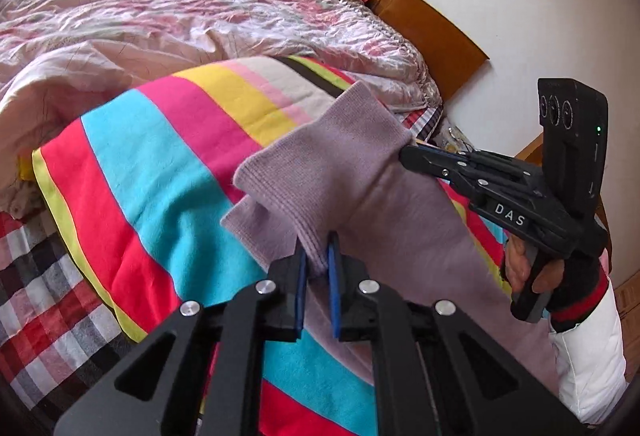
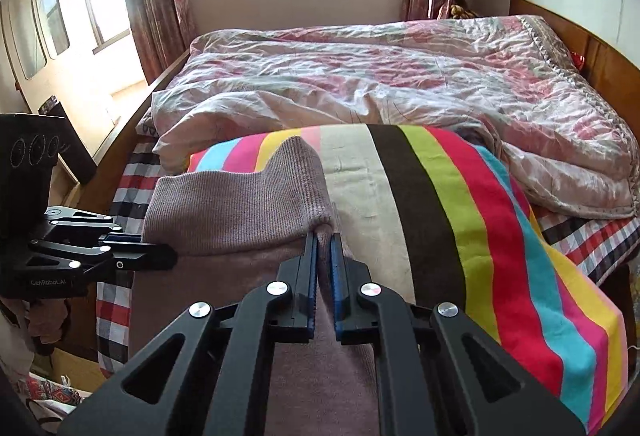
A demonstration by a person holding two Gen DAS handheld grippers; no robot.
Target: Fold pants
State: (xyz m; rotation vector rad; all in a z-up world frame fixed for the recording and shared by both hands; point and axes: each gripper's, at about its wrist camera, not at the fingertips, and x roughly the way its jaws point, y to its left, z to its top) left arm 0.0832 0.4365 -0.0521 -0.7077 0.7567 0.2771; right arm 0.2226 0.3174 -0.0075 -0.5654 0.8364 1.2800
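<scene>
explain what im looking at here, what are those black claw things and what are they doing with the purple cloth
Those are hand-held grippers, one in each of a person's hands, not a robot. Each picture comes from a fisheye camera on one gripper, looking along its fingers. The left gripper and right gripper each pinch the ribbed end of the purple knit pants. The pants lie on a striped blanket on a bed, beside a rumpled floral quilt. The left view also shows the person's right hand on its handle.

Mauve ribbed knit pants [image 1: 332, 163], folded over, on striped blanket
</scene>
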